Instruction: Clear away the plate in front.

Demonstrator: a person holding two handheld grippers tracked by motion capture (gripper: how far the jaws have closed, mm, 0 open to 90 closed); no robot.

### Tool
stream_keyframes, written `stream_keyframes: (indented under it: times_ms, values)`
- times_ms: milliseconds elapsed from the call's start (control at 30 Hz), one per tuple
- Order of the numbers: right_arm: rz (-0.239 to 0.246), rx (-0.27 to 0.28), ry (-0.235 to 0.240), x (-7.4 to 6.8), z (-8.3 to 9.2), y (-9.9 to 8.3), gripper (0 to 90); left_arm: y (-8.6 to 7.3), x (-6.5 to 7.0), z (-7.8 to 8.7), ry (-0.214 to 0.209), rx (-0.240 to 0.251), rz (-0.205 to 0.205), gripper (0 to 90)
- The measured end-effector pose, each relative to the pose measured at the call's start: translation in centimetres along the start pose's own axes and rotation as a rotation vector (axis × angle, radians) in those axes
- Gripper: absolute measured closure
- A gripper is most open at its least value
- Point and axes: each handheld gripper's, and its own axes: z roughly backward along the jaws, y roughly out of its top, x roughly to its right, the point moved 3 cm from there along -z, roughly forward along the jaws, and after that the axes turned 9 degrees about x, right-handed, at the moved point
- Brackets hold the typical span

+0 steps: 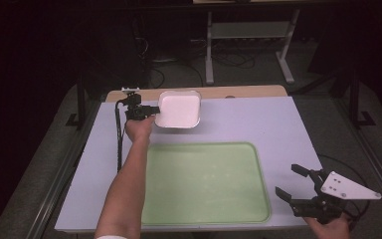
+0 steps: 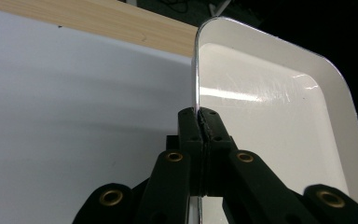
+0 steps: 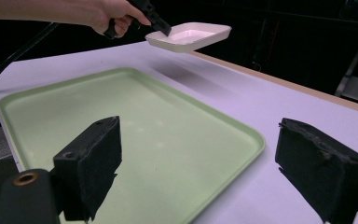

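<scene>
A small white rectangular dish hangs in the air over the far part of the table, lifted clear of the top, as its shadow in the right gripper view confirms. My left gripper is shut on the dish's left rim, its jaws pinching the thin edge. The same dish appears held level by that hand in the right gripper view. My right gripper stands open near the table's front right corner with nothing between its fingers.
A large pale green tray lies on the lilac table top in front of the person. A wooden strip edges the far side. A metal frame stands on the floor beyond.
</scene>
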Motion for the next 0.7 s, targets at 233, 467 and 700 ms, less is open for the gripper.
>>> stream_keyframes:
  times_ms: [233,467,700]
  values:
    - [-0.001,-0.009,0.002,0.0,-0.2,-0.1,13.5,-0.3,0.1,1.5,-0.012,0.017,0.012,89.1]
    - [-0.002,-0.027,0.005,-0.1,-0.6,-0.5,13.5,-0.9,0.2,2.8,-0.020,0.024,0.008,89.1]
    - [-0.004,-0.030,0.002,-0.2,-0.7,-0.5,13.5,-1.9,0.5,3.9,-0.026,0.028,0.010,89.1]
